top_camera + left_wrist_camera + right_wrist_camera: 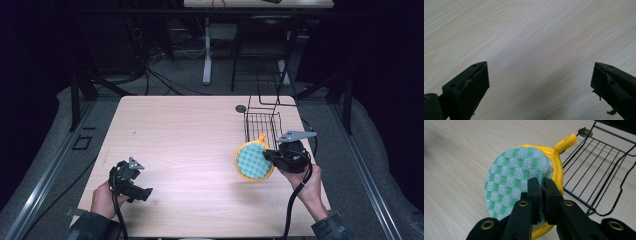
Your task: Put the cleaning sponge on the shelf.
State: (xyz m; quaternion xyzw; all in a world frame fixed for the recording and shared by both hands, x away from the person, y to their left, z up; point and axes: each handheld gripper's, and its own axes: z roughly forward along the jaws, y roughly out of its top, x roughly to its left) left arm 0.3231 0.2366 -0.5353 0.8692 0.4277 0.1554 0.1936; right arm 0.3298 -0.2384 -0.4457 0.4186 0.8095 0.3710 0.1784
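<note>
Right gripper [540, 185] pinched tight on the rim of the round green-checked pad [517, 175] with yellow edging, held clear of the table [180, 140] just beside the wire basket [262, 125]. Best kept clamped, lifted over the near wall, loop end leading, then lowered flat. Basket apparently empty. Left gripper [539, 82] spread wide over bare wood, holding nothing
</note>
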